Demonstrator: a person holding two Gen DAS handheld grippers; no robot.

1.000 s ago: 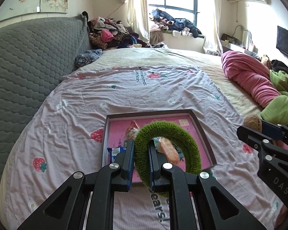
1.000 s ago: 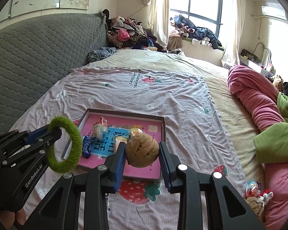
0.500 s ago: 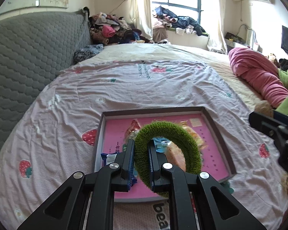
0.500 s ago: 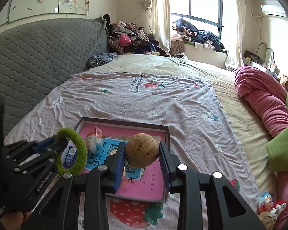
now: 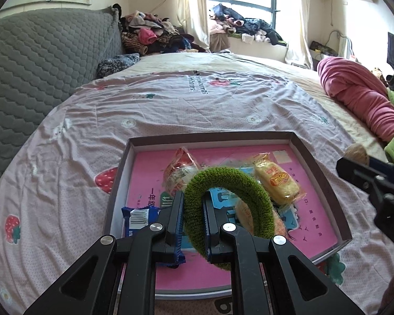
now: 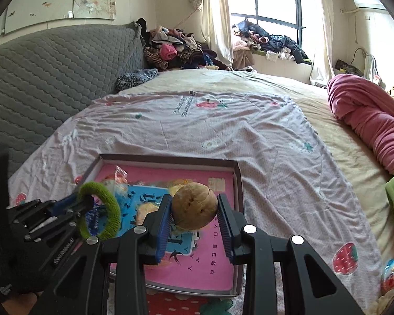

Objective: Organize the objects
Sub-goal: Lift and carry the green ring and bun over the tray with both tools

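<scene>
A shallow box with a pink floor and dark rim [image 5: 320, 173] lies on the bed; it also shows in the right wrist view [image 6: 239, 183]. My left gripper [image 5: 193, 204] is shut on a fuzzy green ring [image 5: 249, 183] and holds it over the box's near left part. The ring and left gripper show at the left of the right wrist view [image 6: 113, 210]. My right gripper [image 6: 194, 210] is shut on a brown walnut-like ball [image 6: 194, 206] above the box's right half. Snack packets lie in the box: a yellow one [image 5: 277, 181], a clear red-orange one [image 5: 181, 165], a blue one [image 5: 138, 216].
The box rests on a pink strawberry-print sheet [image 5: 170, 110]. A grey quilted headboard [image 5: 39, 60] runs along the left. Pink and green bedding [image 5: 362, 99] is piled at the right. A small colourful toy [image 6: 391, 275] lies on the sheet at the right. Clothes are heaped by the window [image 5: 149, 36].
Both grippers have moved forward and now hang over the box, each still holding its object. The box looms larger and closer in both views.
</scene>
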